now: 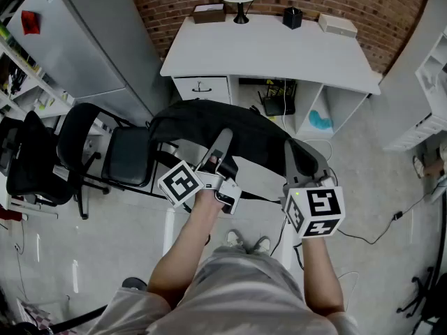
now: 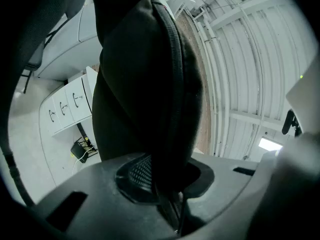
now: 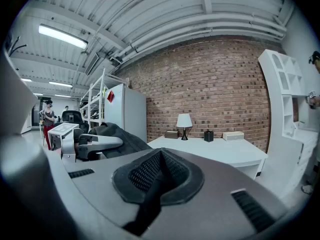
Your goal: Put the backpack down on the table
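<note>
The backpack (image 1: 237, 135) is black, made of soft cloth with a corded seam along its edge. It hangs in the air as a long, sagging bundle stretched crosswise. It is near the white bench (image 1: 265, 51) but short of its front edge and not touching it. The left gripper (image 1: 221, 145) has its fingers clamped on a thick fold near the middle. At the other end, the right gripper (image 1: 290, 160) has its fingers closed on what seems to be a thin dark strap.
</note>
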